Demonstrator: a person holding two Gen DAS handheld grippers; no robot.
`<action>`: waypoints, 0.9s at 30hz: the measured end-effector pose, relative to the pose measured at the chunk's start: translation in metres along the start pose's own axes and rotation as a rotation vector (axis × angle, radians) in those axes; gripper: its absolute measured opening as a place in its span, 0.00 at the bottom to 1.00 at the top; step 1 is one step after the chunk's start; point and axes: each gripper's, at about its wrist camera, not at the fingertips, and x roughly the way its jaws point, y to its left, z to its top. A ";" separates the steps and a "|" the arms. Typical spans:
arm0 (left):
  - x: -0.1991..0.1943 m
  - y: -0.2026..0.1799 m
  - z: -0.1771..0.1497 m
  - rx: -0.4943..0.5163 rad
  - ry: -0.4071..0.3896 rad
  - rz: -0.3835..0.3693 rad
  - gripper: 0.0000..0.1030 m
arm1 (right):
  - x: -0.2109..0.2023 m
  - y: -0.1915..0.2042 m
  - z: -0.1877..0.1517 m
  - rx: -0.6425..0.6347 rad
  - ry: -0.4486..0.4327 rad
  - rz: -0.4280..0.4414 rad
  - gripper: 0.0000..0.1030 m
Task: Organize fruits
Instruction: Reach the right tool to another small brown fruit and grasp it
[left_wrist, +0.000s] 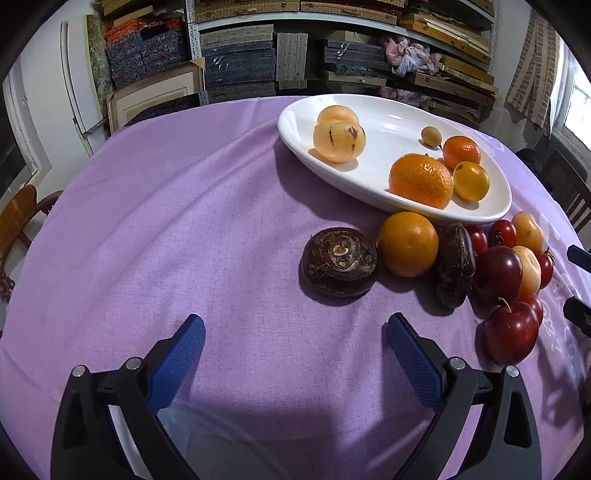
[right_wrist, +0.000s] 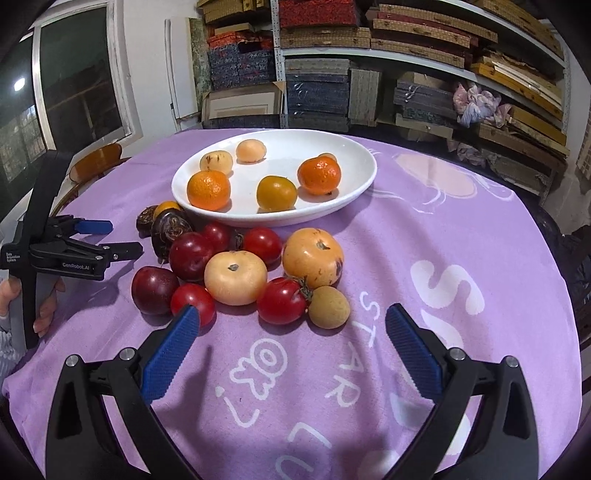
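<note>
Both grippers, left gripper (left_wrist: 295, 347) and right gripper (right_wrist: 291, 332), gape wide, empty; nudging the crowded tomatoes (right_wrist: 282, 301) could roll them off the tablecloth (right_wrist: 424, 229)

light: soft, even daylight | shadows: faint under fruit | glare: plate (left_wrist: 376, 110) sheen | edges: fisheye-warped, vignetted
</note>
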 end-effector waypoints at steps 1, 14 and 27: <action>0.000 0.001 -0.001 0.000 -0.001 0.000 0.97 | 0.000 0.000 0.001 -0.012 -0.003 0.000 0.96; 0.000 0.001 -0.001 0.000 0.000 0.000 0.97 | 0.004 -0.035 0.004 0.057 0.020 -0.043 0.51; 0.000 0.001 -0.002 0.000 0.000 0.000 0.97 | 0.028 -0.017 0.008 -0.039 0.109 -0.022 0.26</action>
